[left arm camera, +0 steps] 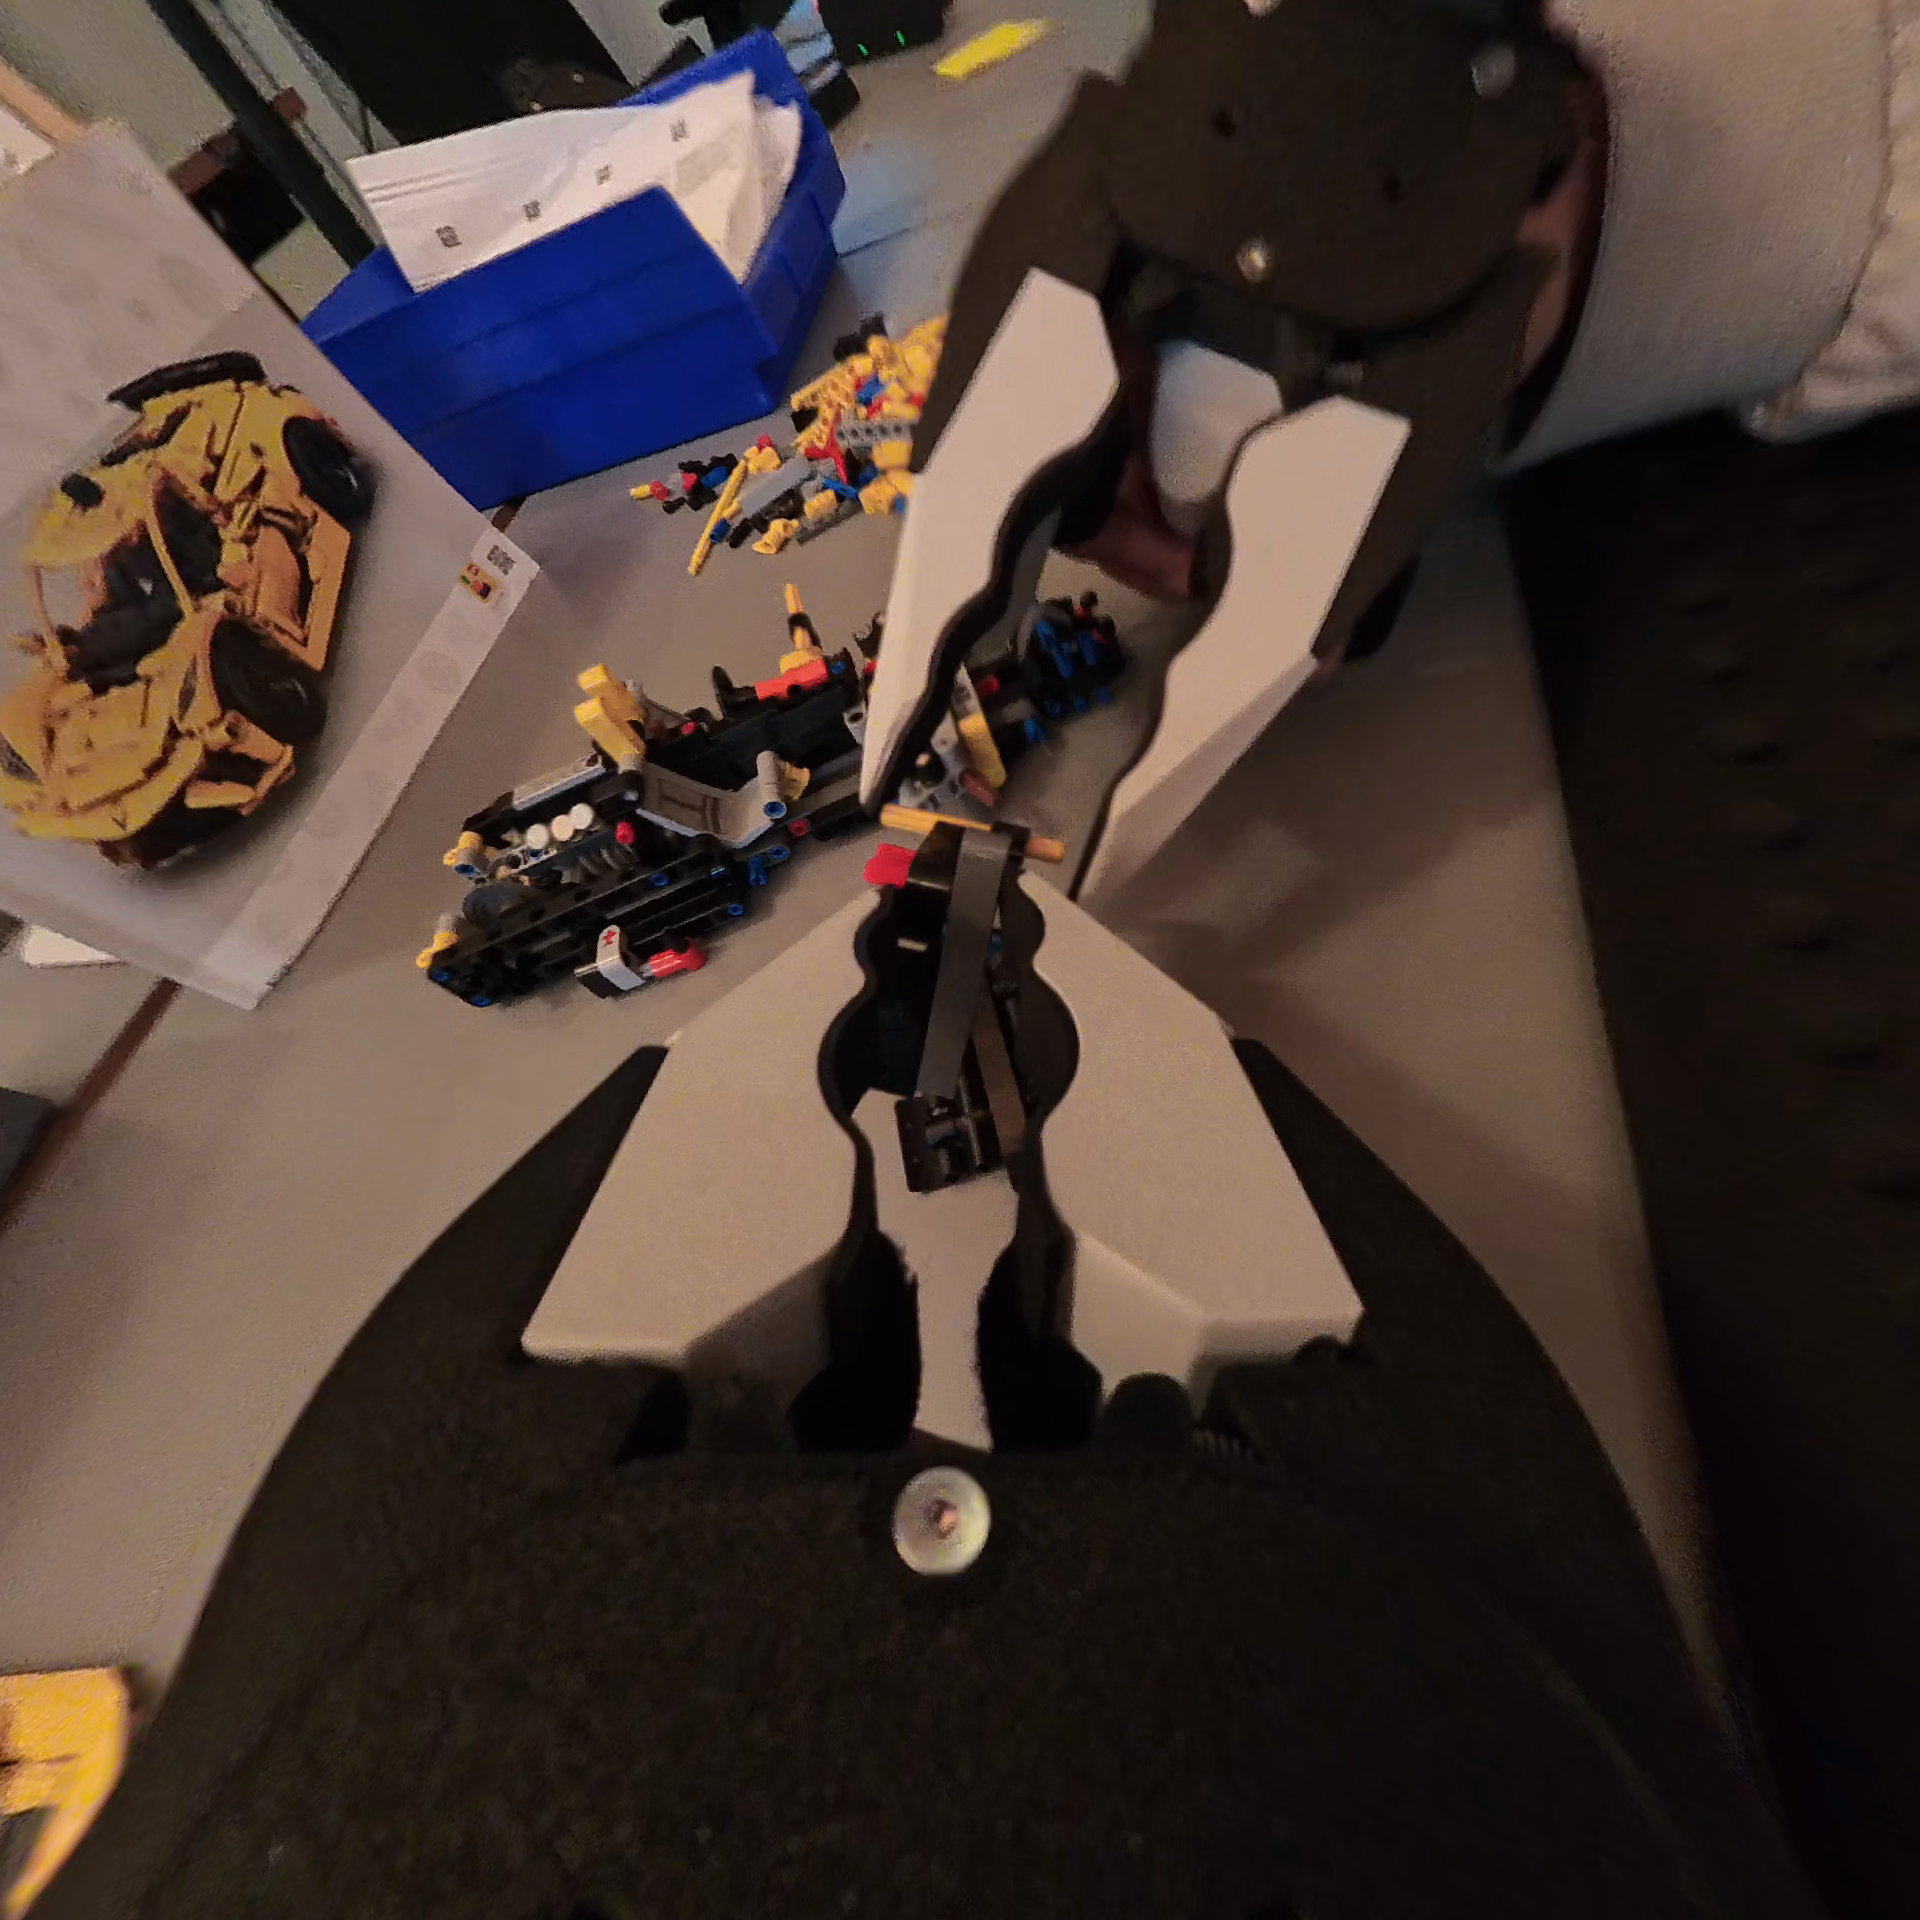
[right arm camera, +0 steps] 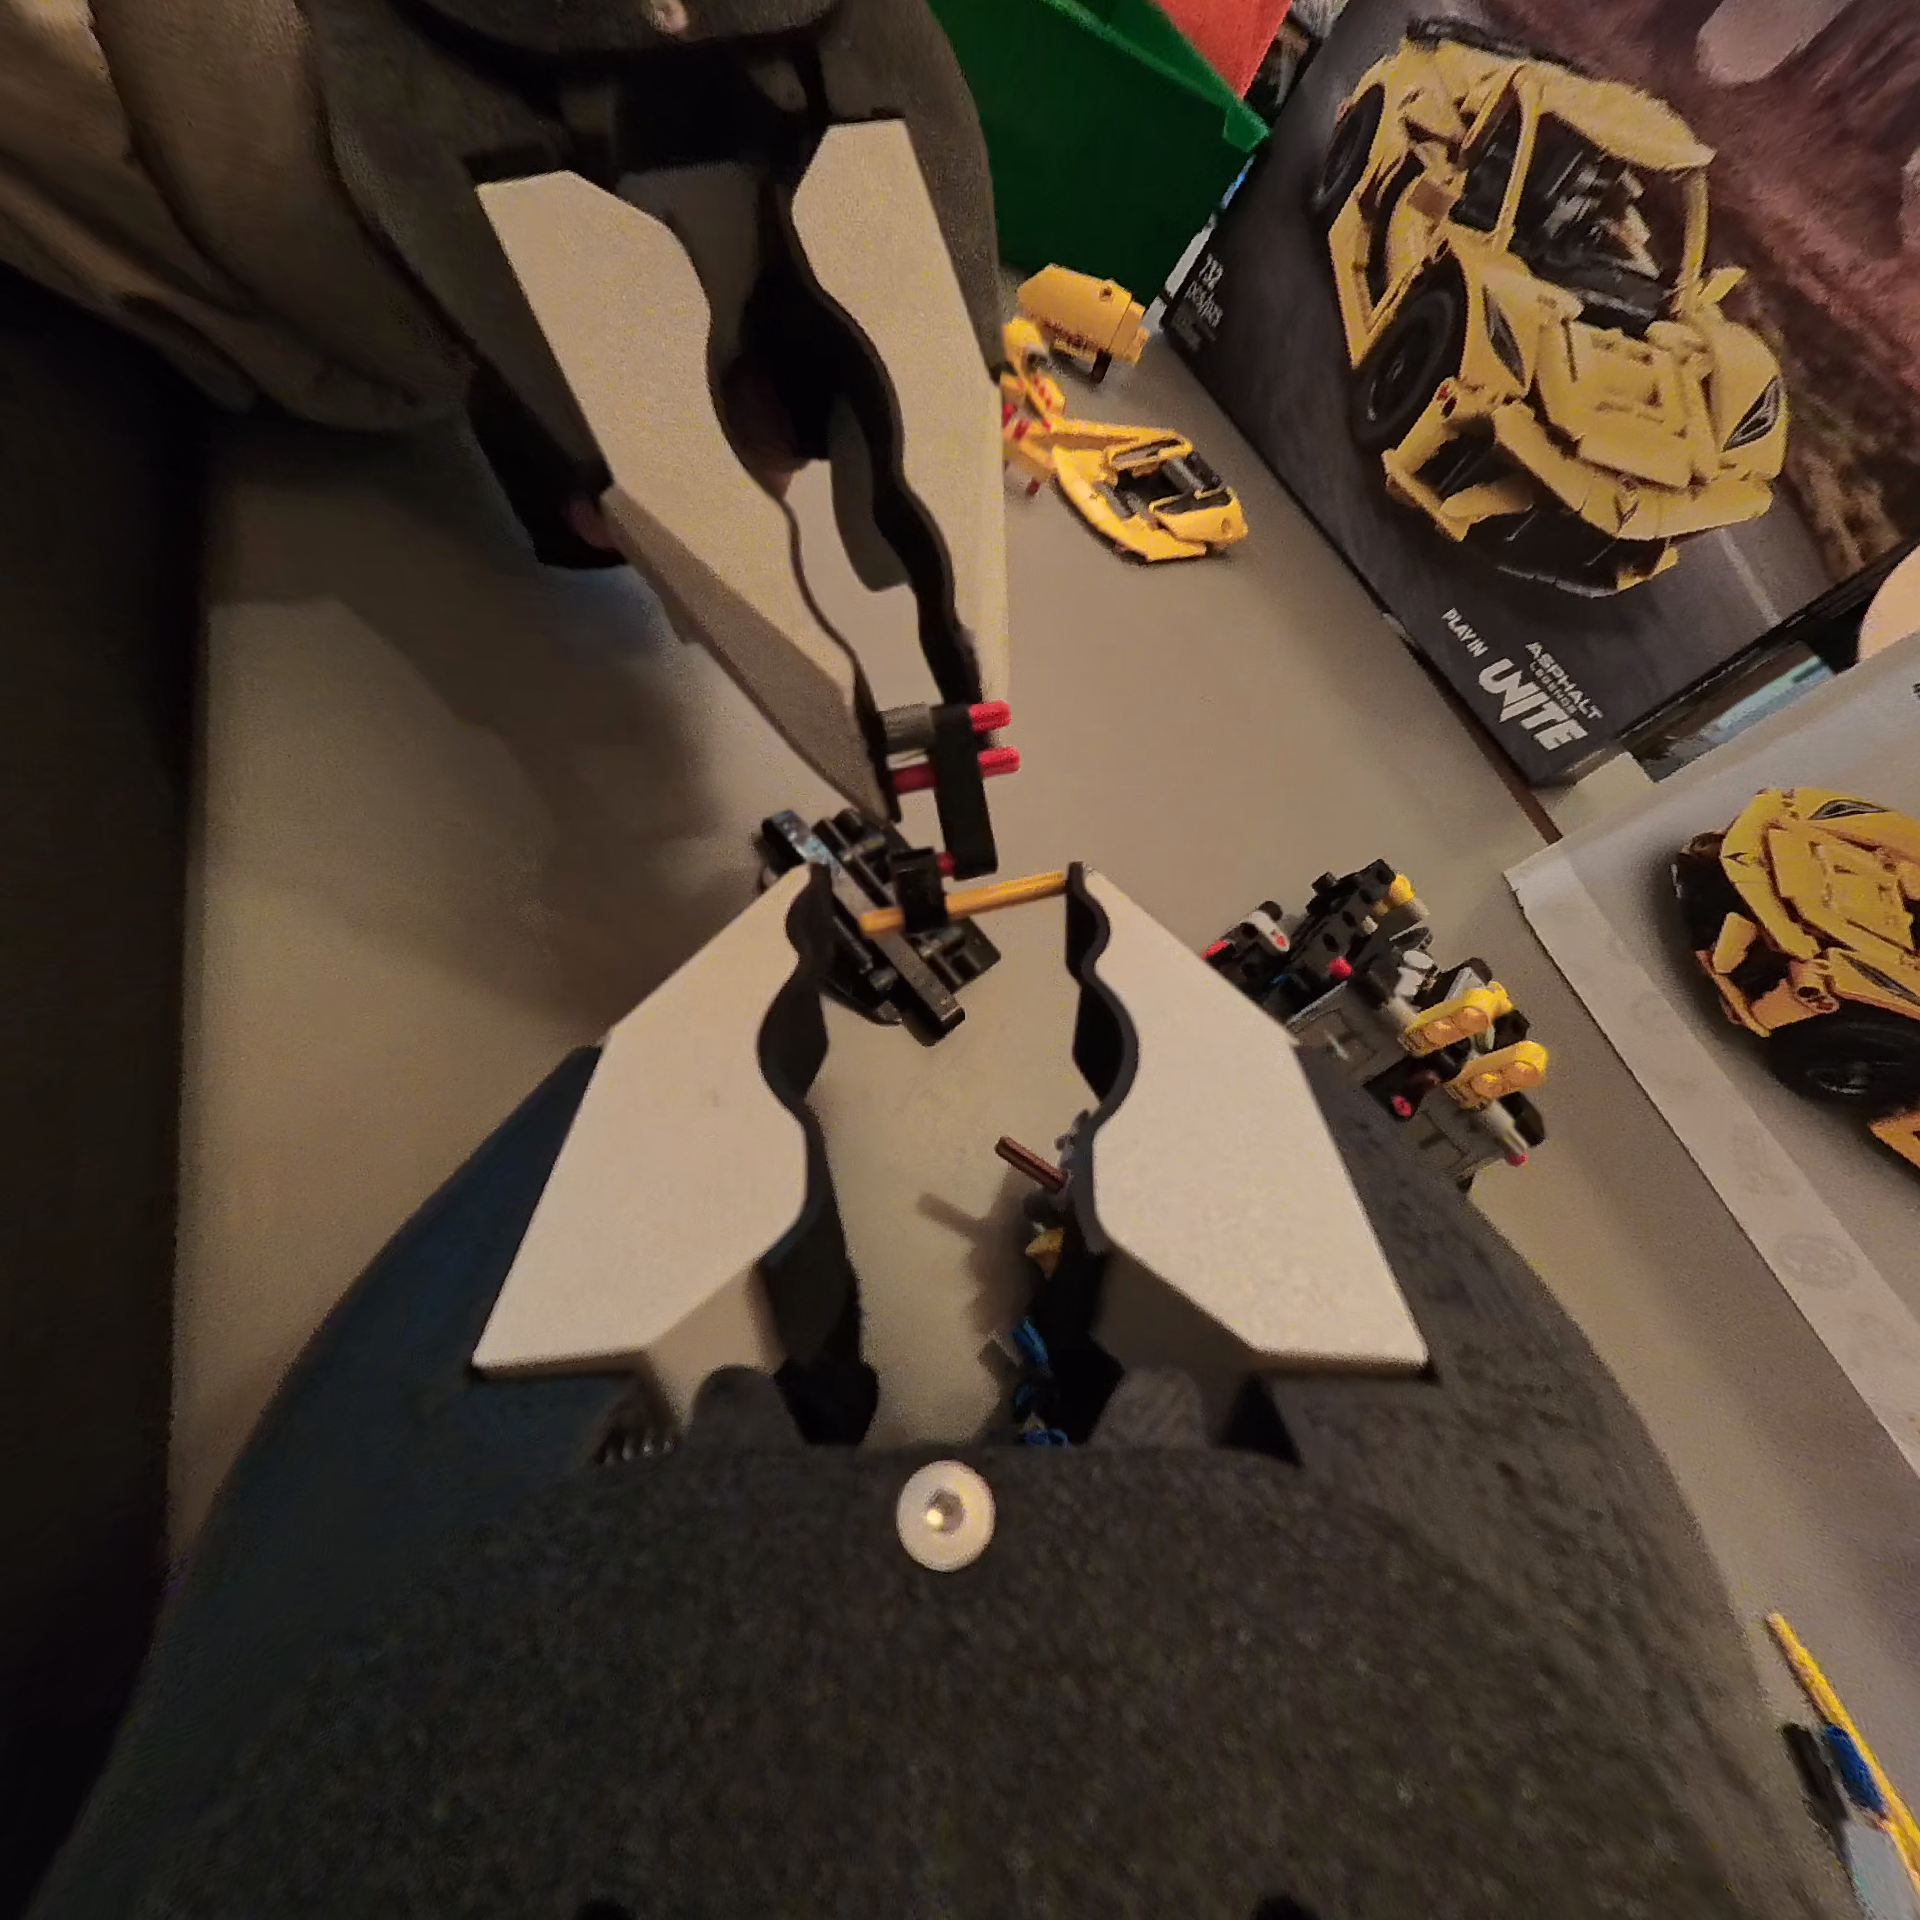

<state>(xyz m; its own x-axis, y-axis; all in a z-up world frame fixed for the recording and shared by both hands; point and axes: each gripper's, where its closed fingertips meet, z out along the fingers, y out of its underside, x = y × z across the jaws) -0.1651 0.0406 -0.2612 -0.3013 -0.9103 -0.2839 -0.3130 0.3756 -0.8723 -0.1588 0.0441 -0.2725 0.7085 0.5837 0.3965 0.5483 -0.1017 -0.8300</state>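
Note:
My left gripper (left arm camera: 951,904) is shut on a small black brick assembly (left arm camera: 956,997) with red pins and a thin yellow axle (left arm camera: 971,826) across its top, held above the grey table (left arm camera: 312,1195). My right gripper (left arm camera: 982,831) reaches in from above, open, its tips on either side of the axle. In the right wrist view my right gripper (right arm camera: 940,883) is open with the yellow axle (right arm camera: 966,899) lying across the gap between its tips. The left gripper (right arm camera: 925,748) comes down from the top, holding the black assembly (right arm camera: 961,790) by its beam with red pins.
A half-built black car chassis (left arm camera: 644,842) lies on the table and also shows in the right wrist view (right arm camera: 1382,1008). Loose parts (left arm camera: 821,447), a blue bin (left arm camera: 582,332), a booklet (left arm camera: 156,582), the set's box (right arm camera: 1558,364), a yellow body section (right arm camera: 1132,488) and a green bin (right arm camera: 1101,135) surround it. My left and right fingertips are right by each other. Both grippers' tips are roughly 30 cm from the yellow body section (right arm camera: 1132,488).

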